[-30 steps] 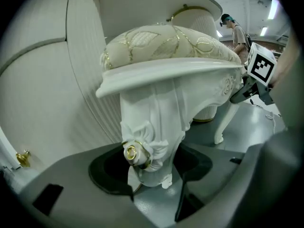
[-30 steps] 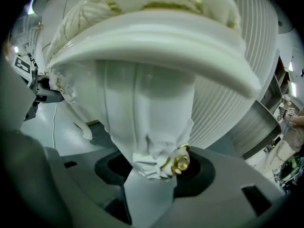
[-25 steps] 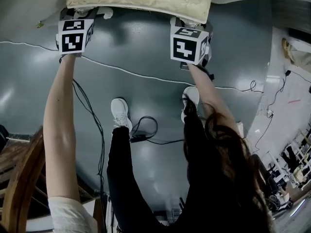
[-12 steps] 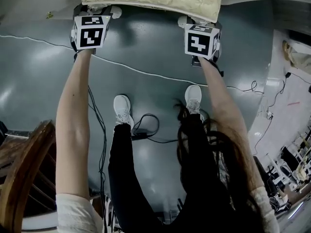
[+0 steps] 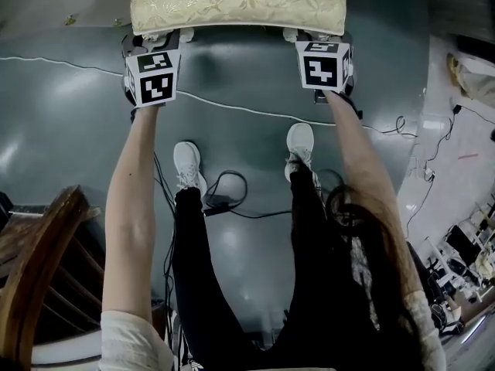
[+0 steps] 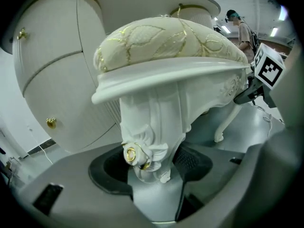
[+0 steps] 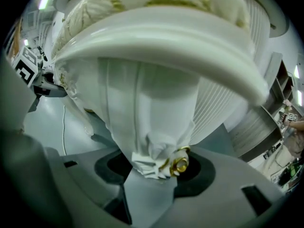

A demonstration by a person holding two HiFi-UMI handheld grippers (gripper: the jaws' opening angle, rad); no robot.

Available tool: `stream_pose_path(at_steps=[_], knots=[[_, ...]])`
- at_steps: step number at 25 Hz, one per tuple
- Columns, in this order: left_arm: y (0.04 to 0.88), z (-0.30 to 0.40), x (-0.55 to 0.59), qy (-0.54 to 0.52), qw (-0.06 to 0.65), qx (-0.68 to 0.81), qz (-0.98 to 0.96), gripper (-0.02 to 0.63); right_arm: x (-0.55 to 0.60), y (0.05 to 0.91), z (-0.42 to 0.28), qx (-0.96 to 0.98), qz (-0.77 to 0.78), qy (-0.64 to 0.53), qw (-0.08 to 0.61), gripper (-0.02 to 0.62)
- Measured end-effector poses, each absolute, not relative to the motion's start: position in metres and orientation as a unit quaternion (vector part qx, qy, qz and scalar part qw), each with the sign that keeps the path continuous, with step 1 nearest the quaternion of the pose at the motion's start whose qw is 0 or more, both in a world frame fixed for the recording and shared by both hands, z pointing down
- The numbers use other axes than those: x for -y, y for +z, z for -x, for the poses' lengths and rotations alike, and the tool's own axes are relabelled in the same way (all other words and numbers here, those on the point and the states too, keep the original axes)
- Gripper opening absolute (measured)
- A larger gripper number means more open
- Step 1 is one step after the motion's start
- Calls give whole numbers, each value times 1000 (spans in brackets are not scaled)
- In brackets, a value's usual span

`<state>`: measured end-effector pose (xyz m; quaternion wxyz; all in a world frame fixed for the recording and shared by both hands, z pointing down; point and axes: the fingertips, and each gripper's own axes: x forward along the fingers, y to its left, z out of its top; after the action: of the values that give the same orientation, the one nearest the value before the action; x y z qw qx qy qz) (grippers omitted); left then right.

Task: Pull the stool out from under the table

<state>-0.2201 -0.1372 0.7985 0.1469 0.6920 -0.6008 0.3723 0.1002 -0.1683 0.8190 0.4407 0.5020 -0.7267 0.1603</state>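
Observation:
The stool (image 5: 236,2) has a cream cushion with a gold leaf pattern on a white carved frame, and it lies at the top of the head view. My left gripper (image 5: 157,37) is shut on its near left leg (image 6: 149,137), whose gold-tipped carving sits between the black pads (image 6: 192,161). My right gripper (image 5: 319,35) is shut on the near right leg (image 7: 152,127) in the same way. Each gripper's marker cube (image 5: 153,76) points back toward the person. The stool's far legs are hidden in the head view.
A white table with curved fronts and gold knobs (image 6: 52,80) stands right behind the stool. Cables (image 5: 232,107) cross the grey floor by the person's shoes (image 5: 188,165). A wooden chair (image 5: 39,261) is at the lower left. Another person (image 6: 244,30) stands far off.
Both grippers and the stool they hold have come nearer to the person and shifted right in the head view. More of the cushion shows below the table's edge.

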Motion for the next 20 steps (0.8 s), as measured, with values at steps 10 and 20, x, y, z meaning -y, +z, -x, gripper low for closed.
stream_pose_path(at_steps=[10,20], knots=[[814,185,56,374,171,610,-677,279,105,832,-133,726,-483,159,463,256],[800,178,29,389,195,606,-666,279,83,820,-140,724,-468,170,478,256]])
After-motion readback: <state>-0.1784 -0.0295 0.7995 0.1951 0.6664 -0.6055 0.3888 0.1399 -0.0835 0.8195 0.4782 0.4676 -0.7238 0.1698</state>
